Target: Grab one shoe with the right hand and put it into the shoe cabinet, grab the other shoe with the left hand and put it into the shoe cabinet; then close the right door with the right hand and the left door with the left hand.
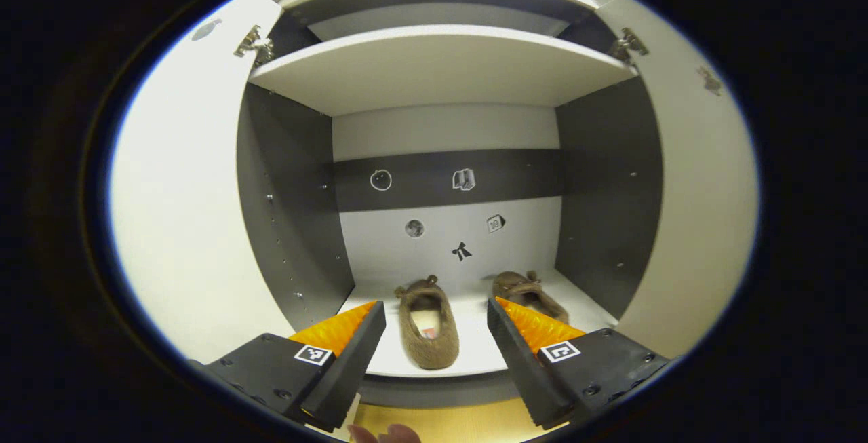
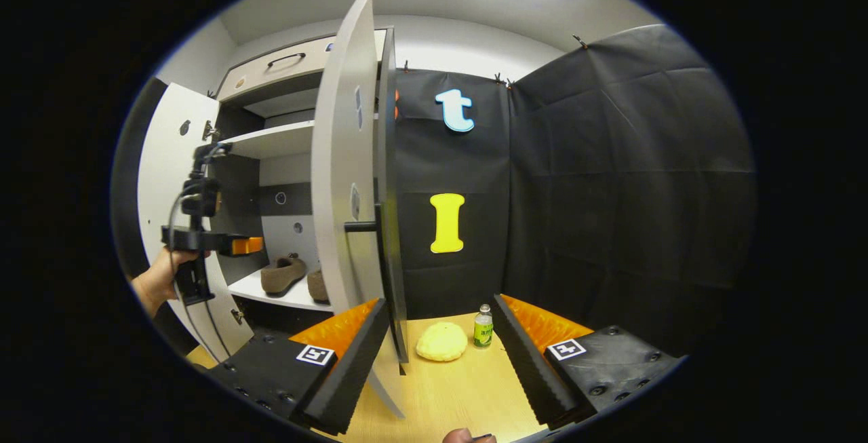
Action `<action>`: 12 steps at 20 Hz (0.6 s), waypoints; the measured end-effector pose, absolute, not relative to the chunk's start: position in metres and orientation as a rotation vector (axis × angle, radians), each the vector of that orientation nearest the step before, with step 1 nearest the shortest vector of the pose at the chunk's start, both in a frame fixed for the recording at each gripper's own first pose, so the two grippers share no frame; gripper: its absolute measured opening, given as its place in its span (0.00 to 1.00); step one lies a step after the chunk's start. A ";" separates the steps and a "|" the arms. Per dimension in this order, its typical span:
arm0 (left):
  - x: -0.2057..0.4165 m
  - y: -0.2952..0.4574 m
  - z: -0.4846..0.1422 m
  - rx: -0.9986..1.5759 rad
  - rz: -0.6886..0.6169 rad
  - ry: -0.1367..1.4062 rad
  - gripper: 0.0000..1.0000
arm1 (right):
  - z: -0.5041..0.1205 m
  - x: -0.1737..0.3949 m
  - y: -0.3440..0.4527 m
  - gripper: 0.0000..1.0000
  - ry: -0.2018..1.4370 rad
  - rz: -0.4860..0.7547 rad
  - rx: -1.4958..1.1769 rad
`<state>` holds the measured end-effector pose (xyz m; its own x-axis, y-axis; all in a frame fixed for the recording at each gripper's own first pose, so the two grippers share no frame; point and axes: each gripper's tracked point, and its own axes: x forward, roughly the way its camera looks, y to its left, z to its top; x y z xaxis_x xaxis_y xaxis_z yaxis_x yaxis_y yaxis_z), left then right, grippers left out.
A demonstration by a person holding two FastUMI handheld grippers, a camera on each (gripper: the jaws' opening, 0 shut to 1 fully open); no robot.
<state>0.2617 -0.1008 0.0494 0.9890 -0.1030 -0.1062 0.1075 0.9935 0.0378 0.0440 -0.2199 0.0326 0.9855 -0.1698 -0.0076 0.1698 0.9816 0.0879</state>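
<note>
Two brown fuzzy shoes rest on the bottom shelf [image 1: 468, 355] of the open shoe cabinet: one shoe [image 1: 427, 324] near the middle, the other shoe [image 1: 525, 292] to its right, partly hidden behind a finger. My left gripper [image 1: 436, 324] is open in front of the shelf, holding nothing. In the right gripper view my right gripper [image 2: 441, 324] is open, with the edge of the right door [image 2: 346, 178] just inside its left finger. That view also has the left gripper [image 2: 234, 245] in a hand [image 2: 159, 280] before the cabinet, and both shoes [image 2: 285, 273].
The left door [image 1: 183, 212] and right door [image 1: 698, 212] stand wide open either side. An upper shelf [image 1: 441, 66] spans the cabinet. On the wooden floor [image 2: 461, 389] beyond the right door lie a yellow round object [image 2: 442, 341] and a small green bottle [image 2: 483, 328].
</note>
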 end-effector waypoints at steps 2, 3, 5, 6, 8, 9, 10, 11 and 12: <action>0.227 -0.110 0.053 0.008 -0.133 0.072 0.96 | 0.033 0.054 -0.228 0.98 -0.001 -0.177 0.092; 0.210 -0.113 0.056 -0.008 -0.148 0.055 0.95 | 0.033 0.060 -0.234 0.98 -0.005 -0.178 0.087; 0.178 -0.111 0.054 -0.005 -0.154 0.043 0.98 | 0.036 0.068 -0.239 0.98 -0.008 -0.181 0.083; 0.163 -0.111 0.051 -0.003 -0.159 0.044 0.96 | 0.036 0.071 -0.238 1.00 -0.006 -0.179 0.086; 0.138 -0.108 0.047 -0.007 -0.158 0.041 0.96 | 0.038 0.077 -0.235 0.98 -0.006 -0.168 0.098; 0.126 -0.104 0.046 -0.010 -0.153 0.036 0.96 | 0.037 0.079 -0.233 0.98 -0.005 -0.164 0.100; 0.114 -0.100 0.043 -0.015 -0.147 0.034 0.96 | 0.037 0.079 -0.233 0.98 -0.007 -0.172 0.096; 0.102 -0.097 0.041 -0.016 -0.148 0.039 0.96 | 0.037 0.080 -0.234 0.98 -0.007 -0.176 0.094; 0.091 -0.094 0.039 -0.018 -0.144 0.038 0.96 | 0.037 0.080 -0.234 0.97 -0.007 -0.180 0.099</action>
